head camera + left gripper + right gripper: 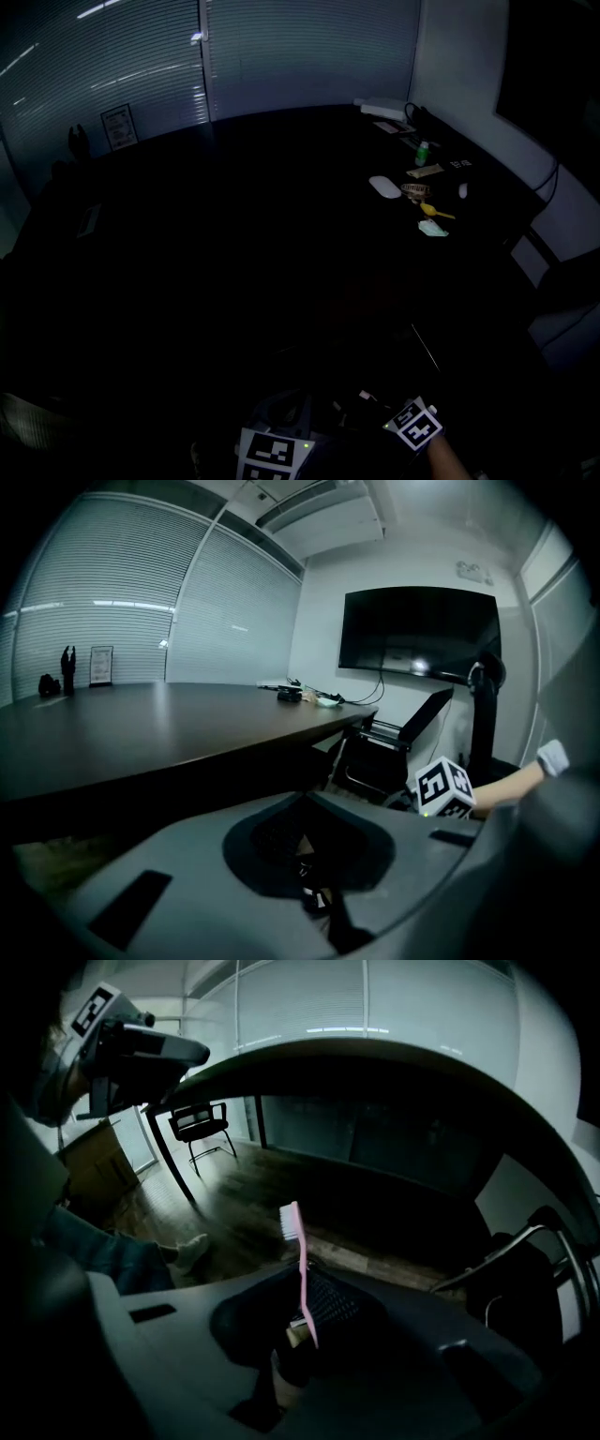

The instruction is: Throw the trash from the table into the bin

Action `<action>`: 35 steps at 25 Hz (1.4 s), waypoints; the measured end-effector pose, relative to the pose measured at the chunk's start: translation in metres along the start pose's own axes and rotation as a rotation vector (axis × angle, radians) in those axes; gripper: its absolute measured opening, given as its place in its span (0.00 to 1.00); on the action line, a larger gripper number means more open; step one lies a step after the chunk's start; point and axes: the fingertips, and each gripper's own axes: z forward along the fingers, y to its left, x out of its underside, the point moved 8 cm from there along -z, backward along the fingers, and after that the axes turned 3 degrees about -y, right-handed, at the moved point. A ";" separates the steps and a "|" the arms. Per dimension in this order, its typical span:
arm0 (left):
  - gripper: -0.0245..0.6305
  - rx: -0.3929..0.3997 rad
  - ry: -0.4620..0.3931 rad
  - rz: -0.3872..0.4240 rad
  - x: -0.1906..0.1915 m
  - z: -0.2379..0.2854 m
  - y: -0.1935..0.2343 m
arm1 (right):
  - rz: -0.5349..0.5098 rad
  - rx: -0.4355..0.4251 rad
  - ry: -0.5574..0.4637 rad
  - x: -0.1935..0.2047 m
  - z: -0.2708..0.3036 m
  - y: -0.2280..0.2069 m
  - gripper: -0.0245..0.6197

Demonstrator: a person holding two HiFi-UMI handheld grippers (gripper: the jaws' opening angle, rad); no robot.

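Note:
In the right gripper view my right gripper (302, 1331) is shut on the lower end of a pink toothbrush (301, 1260), whose white bristles point up. Behind the jaws shows the black mesh of a bin (330, 1299). In the head view both grippers sit at the bottom edge, below the table's near edge: the left gripper's marker cube (271, 454) and the right gripper's cube (413, 424). The left gripper (309, 855) has its jaws in a dark hollow, too dim to read, with mesh (278, 836) behind them. Trash remains on the dark table (234, 244): a white piece (384, 187), a yellow piece (435, 211), a pale green piece (432, 228).
More small items and a green bottle (423, 153) lie at the table's far right. A chair (384, 752) stands beyond the table corner under a wall screen (419, 632). Another chair (202, 1129) and a person's shoe (192, 1251) are on the wooden floor.

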 end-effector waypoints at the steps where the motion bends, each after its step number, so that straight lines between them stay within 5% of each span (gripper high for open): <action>1: 0.04 -0.006 0.003 -0.002 0.005 0.003 0.002 | -0.012 -0.008 0.020 0.006 0.010 0.001 0.08; 13: 0.04 -0.042 0.020 -0.020 0.027 0.010 0.006 | 0.000 -0.065 0.076 0.020 0.053 0.010 0.13; 26: 0.04 -0.043 -0.006 -0.008 0.003 -0.013 -0.002 | -0.026 0.013 0.077 0.004 0.007 0.003 0.18; 35: 0.04 -0.046 -0.020 -0.026 -0.031 -0.038 -0.013 | 0.050 0.048 -0.195 -0.054 -0.070 0.021 0.18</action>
